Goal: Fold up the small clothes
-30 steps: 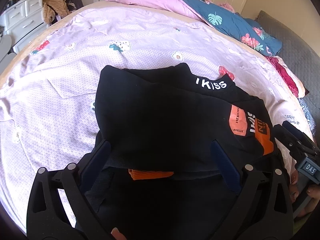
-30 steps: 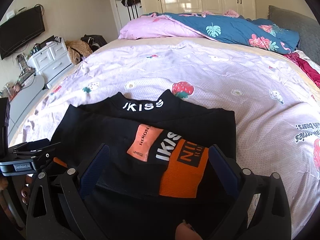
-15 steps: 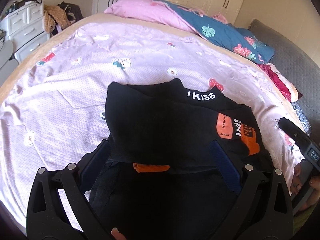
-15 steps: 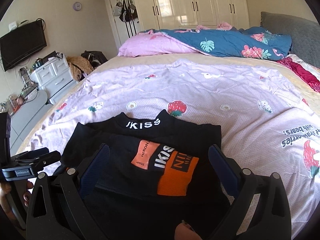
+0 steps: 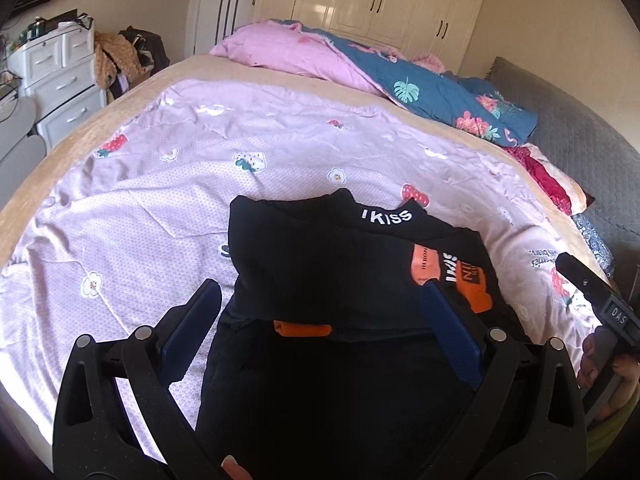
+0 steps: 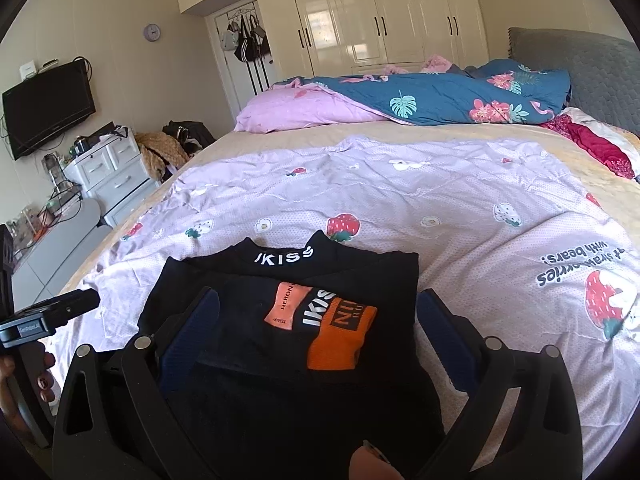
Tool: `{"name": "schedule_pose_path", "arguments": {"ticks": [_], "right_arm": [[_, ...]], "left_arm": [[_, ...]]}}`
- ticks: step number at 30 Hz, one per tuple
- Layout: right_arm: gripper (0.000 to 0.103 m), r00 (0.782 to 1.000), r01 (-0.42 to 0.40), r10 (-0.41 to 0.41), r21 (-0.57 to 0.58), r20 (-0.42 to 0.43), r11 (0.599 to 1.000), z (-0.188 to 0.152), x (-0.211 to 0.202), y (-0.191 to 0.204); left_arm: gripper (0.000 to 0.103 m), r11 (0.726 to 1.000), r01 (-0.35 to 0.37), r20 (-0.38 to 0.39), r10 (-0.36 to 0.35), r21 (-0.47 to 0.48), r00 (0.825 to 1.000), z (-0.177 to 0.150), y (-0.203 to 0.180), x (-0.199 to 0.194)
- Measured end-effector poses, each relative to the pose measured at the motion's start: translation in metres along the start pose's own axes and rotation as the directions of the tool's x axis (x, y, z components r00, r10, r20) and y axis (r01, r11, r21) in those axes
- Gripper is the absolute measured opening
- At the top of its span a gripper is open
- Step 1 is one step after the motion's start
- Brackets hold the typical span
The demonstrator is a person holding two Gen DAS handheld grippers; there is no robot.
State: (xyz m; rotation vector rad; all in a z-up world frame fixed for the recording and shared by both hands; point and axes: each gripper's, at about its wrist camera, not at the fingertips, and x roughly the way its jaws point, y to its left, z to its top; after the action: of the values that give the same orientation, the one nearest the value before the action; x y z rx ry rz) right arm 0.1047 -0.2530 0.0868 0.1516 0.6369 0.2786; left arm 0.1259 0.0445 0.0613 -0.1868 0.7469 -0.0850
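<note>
A: As far as the folds show, how much is done?

B: The black top lies on the lilac sheet near the bed's front edge, its sides turned in and the collar with white lettering at the far end. The orange patches sit on the upper layer. I'd judge the bottom part nearest us is left to fold up.

A: And the fingers?

B: The left gripper is spread wide, blue pads either side of the cloth, holding nothing. The right gripper likewise stands wide apart above the top, empty. Whether either grazes the fabric, I can't tell.
</note>
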Motion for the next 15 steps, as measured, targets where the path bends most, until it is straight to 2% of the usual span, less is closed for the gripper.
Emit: {"name": "schedule_pose_path", "arguments": {"ticks": [7,15], "right_arm": [[0.098,1.000,0.005,-0.005,0.001,0.009,1.000,-0.006,-0.018,-0.005],[0.098,1.000,0.012,-0.012,-0.010,0.022,1.000,-0.013,-0.043,-0.008]], "left_arm": [[0.094,0.999,-0.031,0.010,0.031,0.029,0.999,-0.013,-0.003,-0.015],[0.094,0.999,-0.043,0.021,0.043,0.008,0.999,-0.028,0.009,-0.035]]}}
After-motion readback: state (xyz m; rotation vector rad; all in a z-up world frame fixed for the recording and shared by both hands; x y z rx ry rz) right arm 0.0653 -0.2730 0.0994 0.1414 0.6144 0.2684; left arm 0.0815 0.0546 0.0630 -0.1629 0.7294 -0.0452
